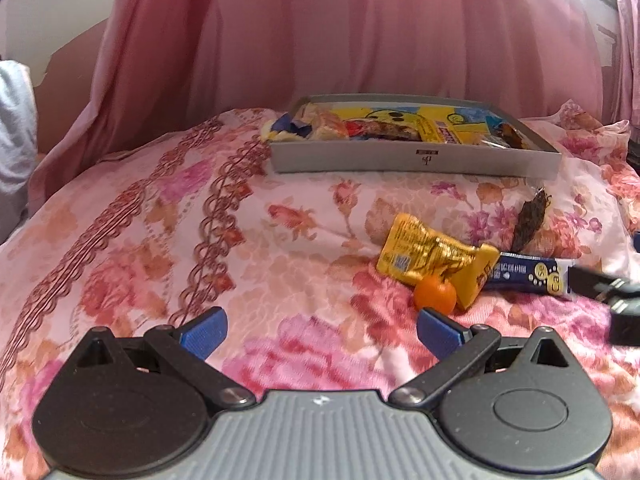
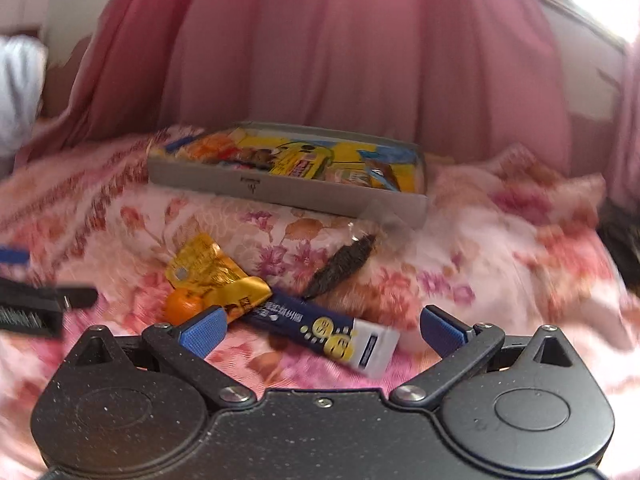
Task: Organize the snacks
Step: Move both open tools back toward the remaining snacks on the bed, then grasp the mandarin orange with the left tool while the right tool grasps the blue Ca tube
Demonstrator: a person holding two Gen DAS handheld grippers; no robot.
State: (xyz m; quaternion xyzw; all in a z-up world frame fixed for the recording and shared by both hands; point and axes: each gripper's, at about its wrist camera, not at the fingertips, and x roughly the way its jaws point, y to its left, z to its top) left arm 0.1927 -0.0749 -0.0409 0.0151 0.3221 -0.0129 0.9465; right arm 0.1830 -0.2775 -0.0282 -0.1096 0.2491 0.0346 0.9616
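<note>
- The right tongs [image 2: 320,336] are spread wide, holding nothing. The white end of the blue stick packet [image 2: 320,330] lies in the gap between the blue pads [image 2: 202,334]; I cannot tell whether either pad touches it. That looks like a line-up for a grab, with the packet crossing the gap at a slant.
- The left tongs [image 1: 320,334] are also wide open and empty, hanging over bare flowered bedspread [image 1: 160,240], with the loose snacks off to their right. The right pad [image 1: 438,332] sits just beside the small orange fruit [image 1: 435,295]; contact is unclear.
- The loose snacks lie in a tight cluster on the bedspread: the yellow foil packet [image 1: 436,258] rests partly over the orange fruit and overlaps the near end of the blue stick packet. A dark dried snack in a clear wrapper [image 1: 530,220] lies just behind them, toward the tray.
- The grey tray [image 1: 416,160] stands farther back, in front of the pink curtain [image 1: 360,32], and already holds several bright wrappers. It is probably the collecting place, so these four pieces seem to be what is left to move.
- The bedspread is soft and uneven, so the overlapping packets may shift when one is pulled out.
</note>
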